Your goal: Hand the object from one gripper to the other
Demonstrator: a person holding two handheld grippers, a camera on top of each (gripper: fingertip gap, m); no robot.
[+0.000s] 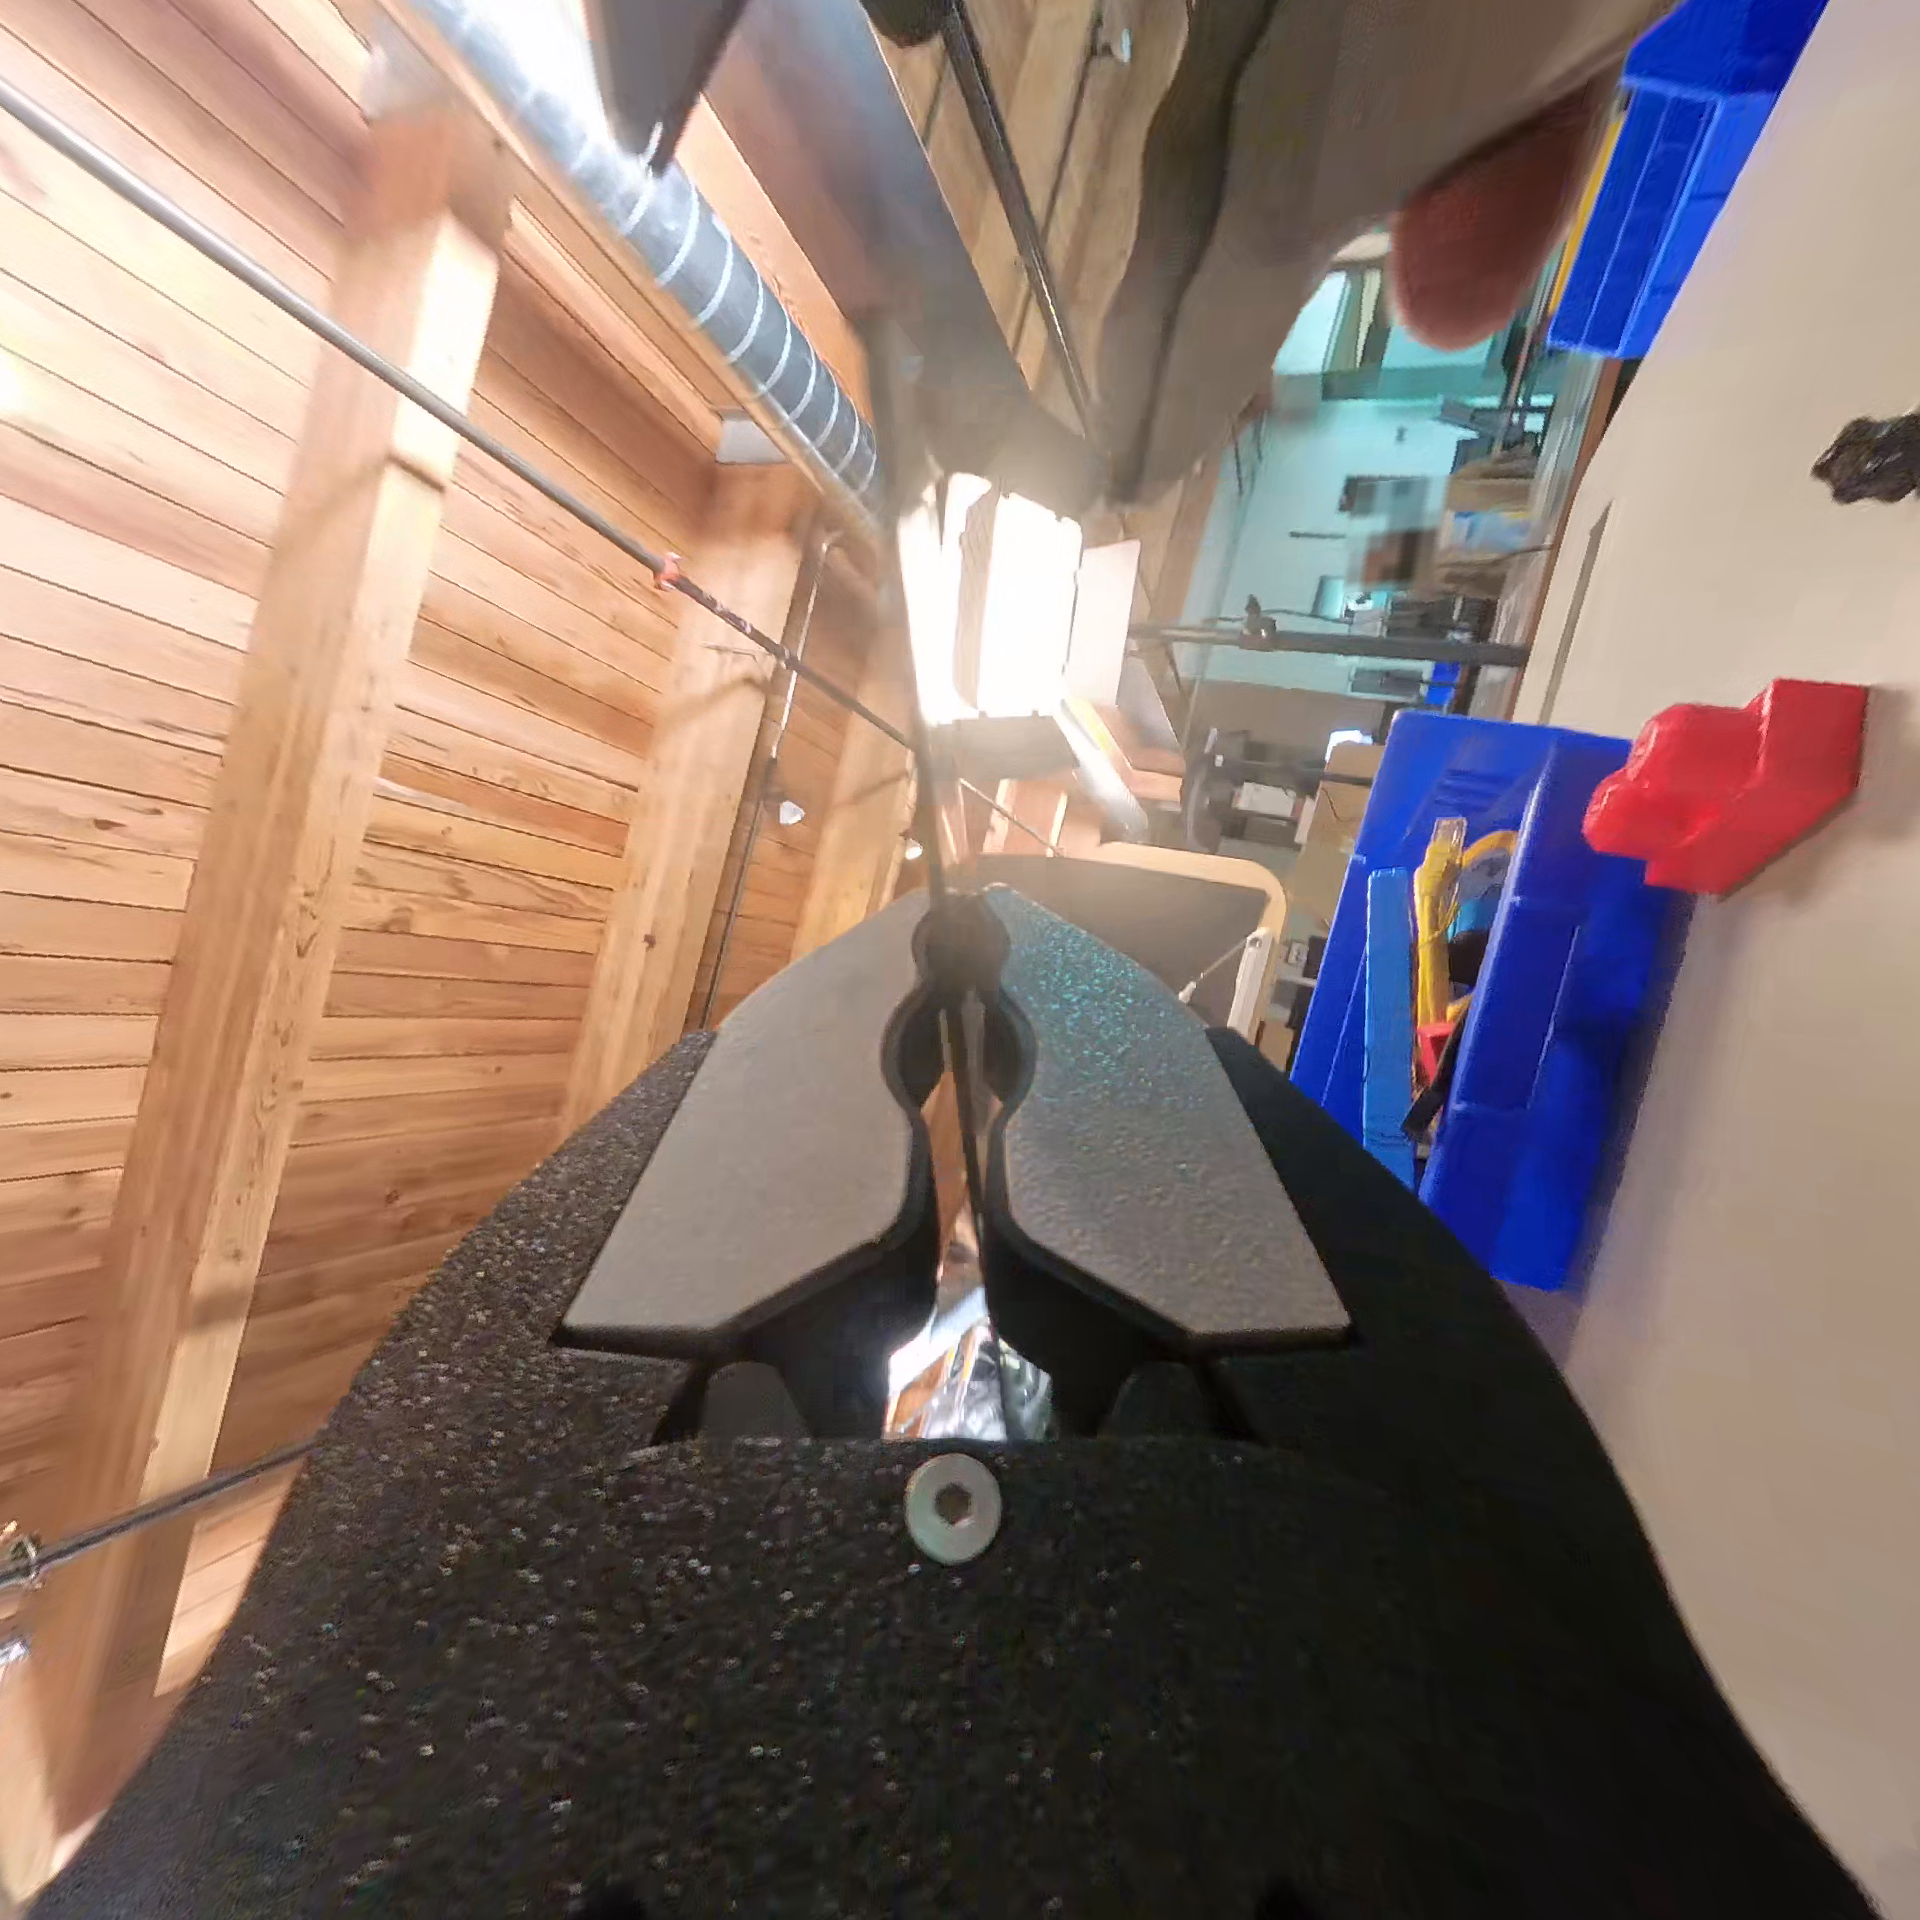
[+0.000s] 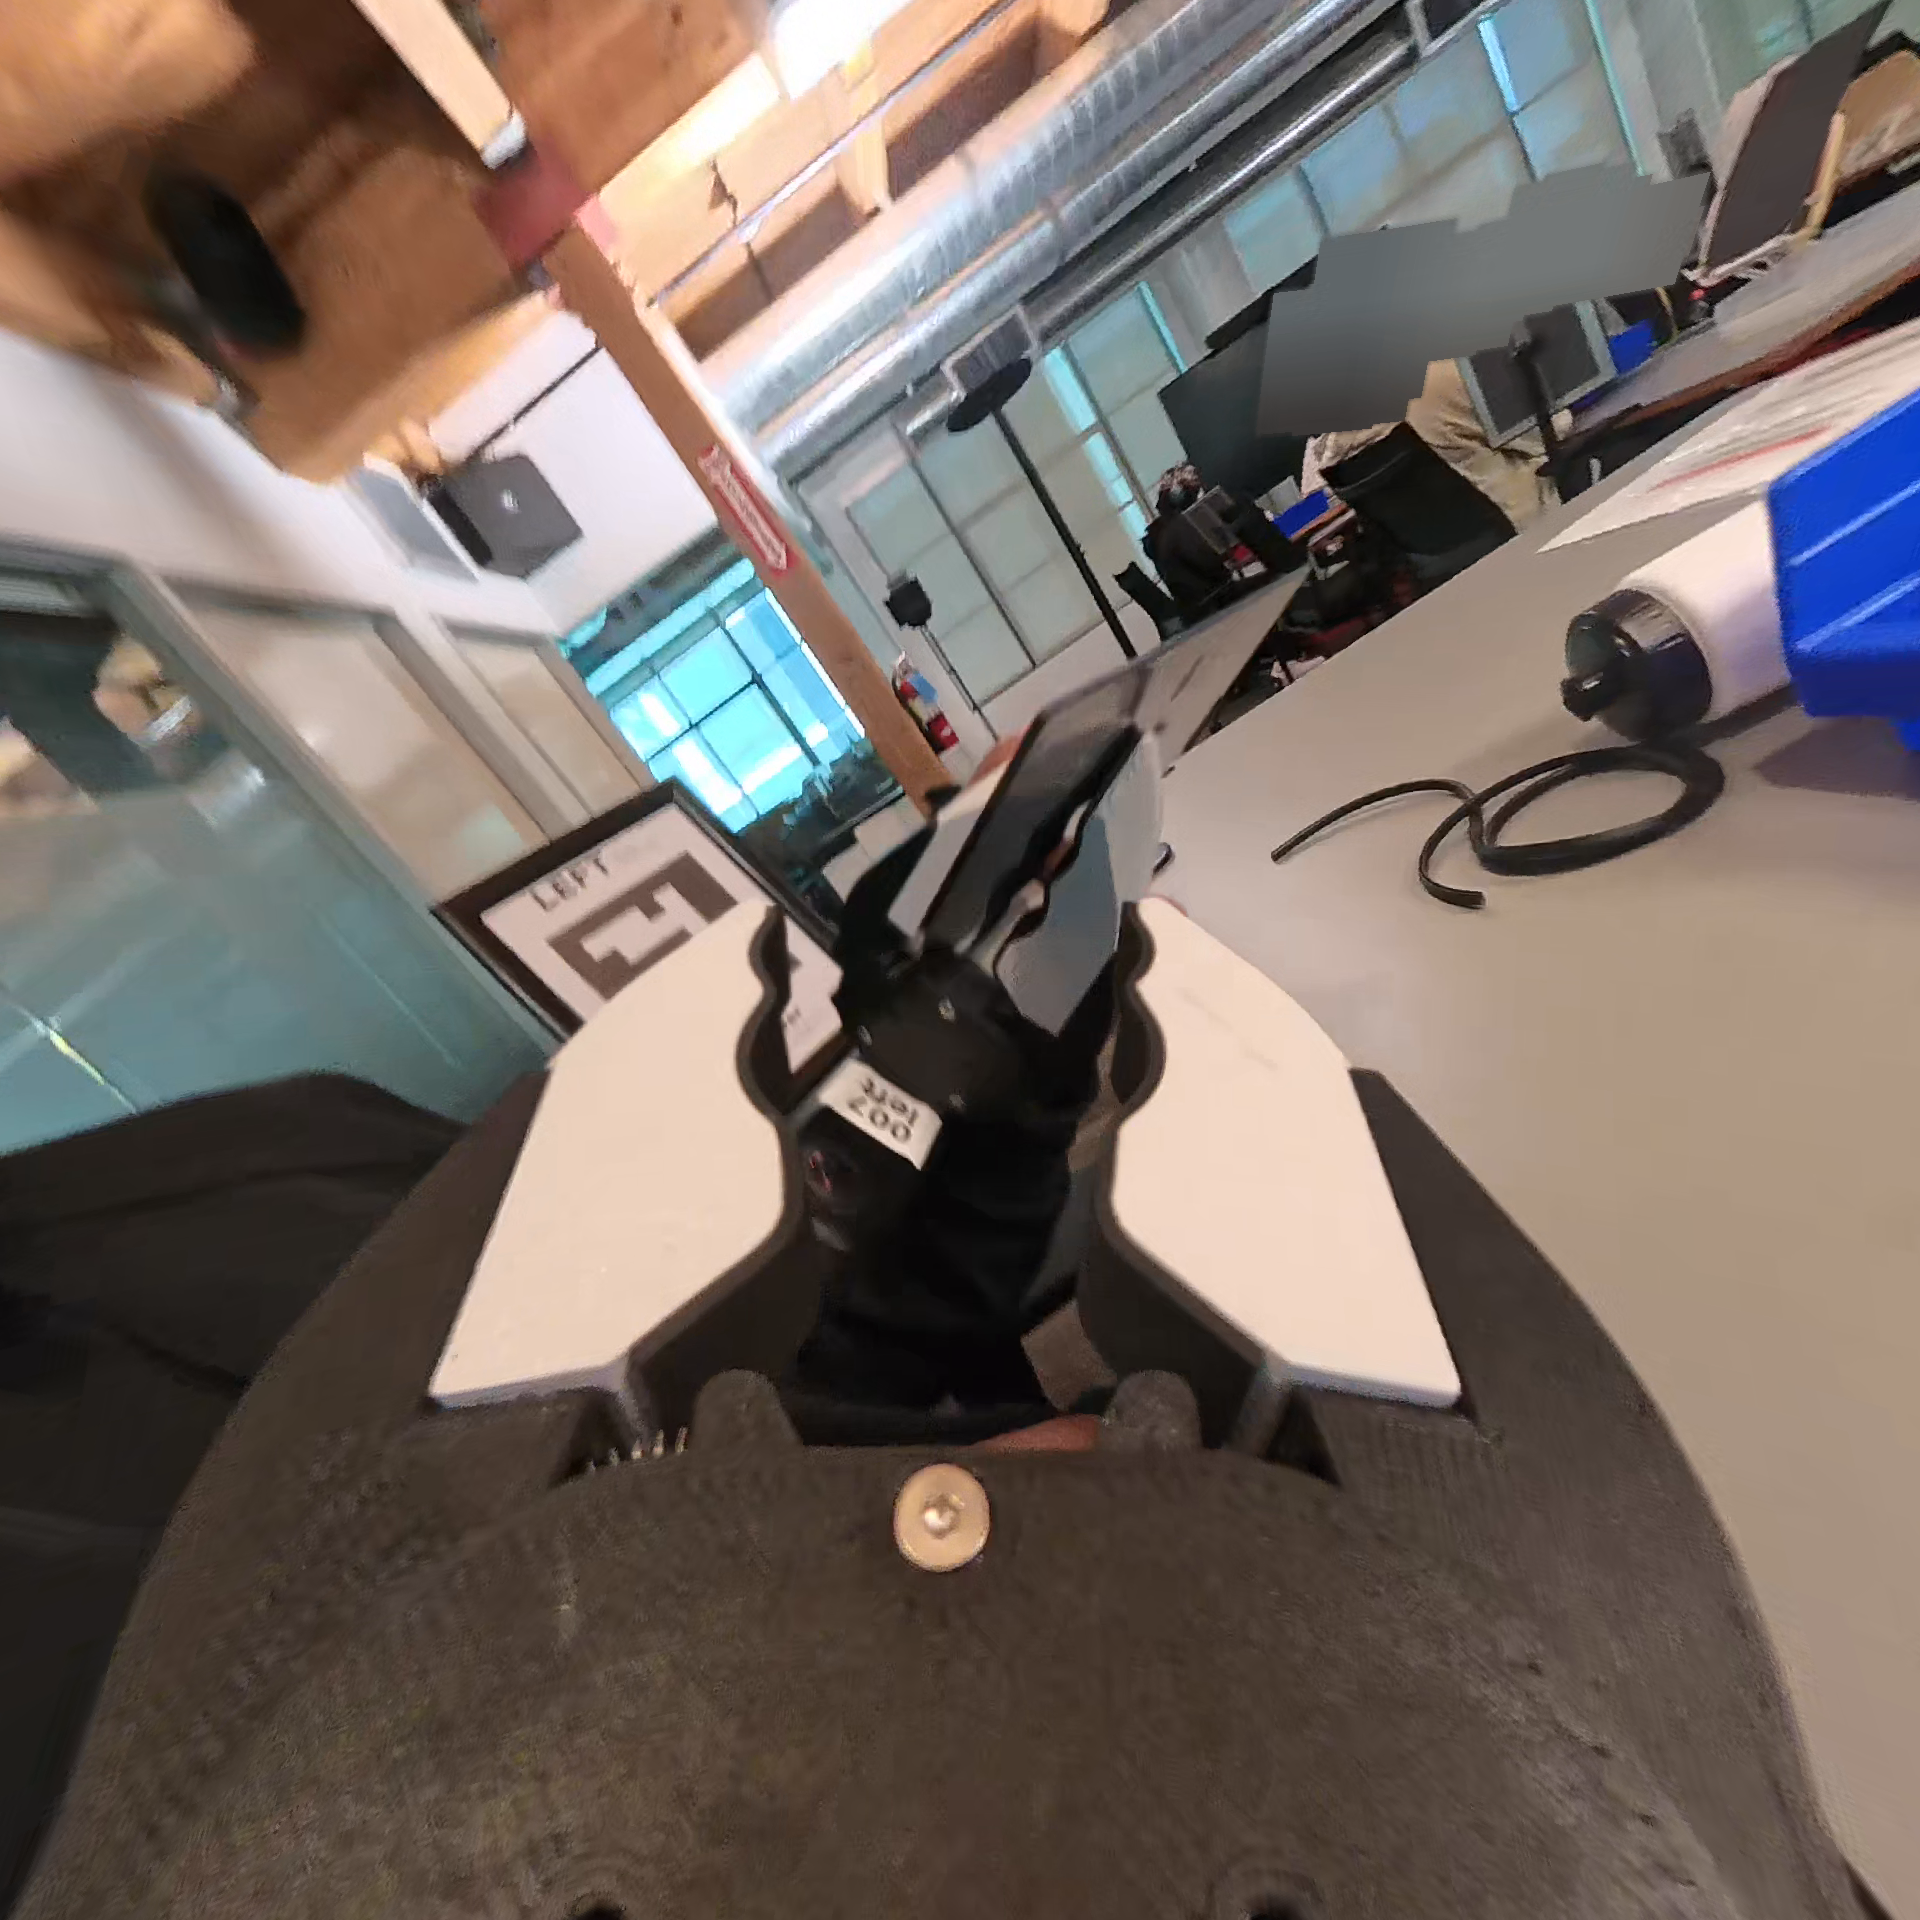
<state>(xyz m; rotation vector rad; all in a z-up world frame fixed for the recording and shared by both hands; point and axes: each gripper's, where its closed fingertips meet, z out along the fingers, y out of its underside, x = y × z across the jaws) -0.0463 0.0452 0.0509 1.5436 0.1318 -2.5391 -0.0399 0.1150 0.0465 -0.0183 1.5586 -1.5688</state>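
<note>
My left gripper (image 1: 961,914) has dark grey pads and is shut on a thin black strand (image 1: 928,800). The strand runs between the pads and sticks out past the tips. In the right wrist view the left gripper (image 2: 966,997) shows as a black body with a white label, and its fingers point away from the camera. My right gripper (image 2: 951,920) has white pads and is open and empty. Its jaws stand apart on either side of the left gripper's body. I cannot make out the strand in the right wrist view.
The grey table (image 2: 1455,1091) holds a coiled black cable (image 2: 1558,810), a white cylinder with a black cap (image 2: 1662,634) and a blue bin (image 2: 1849,582). The left wrist view shows a blue bin of cables (image 1: 1507,987), a red block (image 1: 1735,790) and a blurred fingertip (image 1: 1475,239). The tips of one gripper are about 7 centimetres away from the tips of the other. Both grippers' tips are roughly 20 centimetres from the red block (image 1: 1735,790).
</note>
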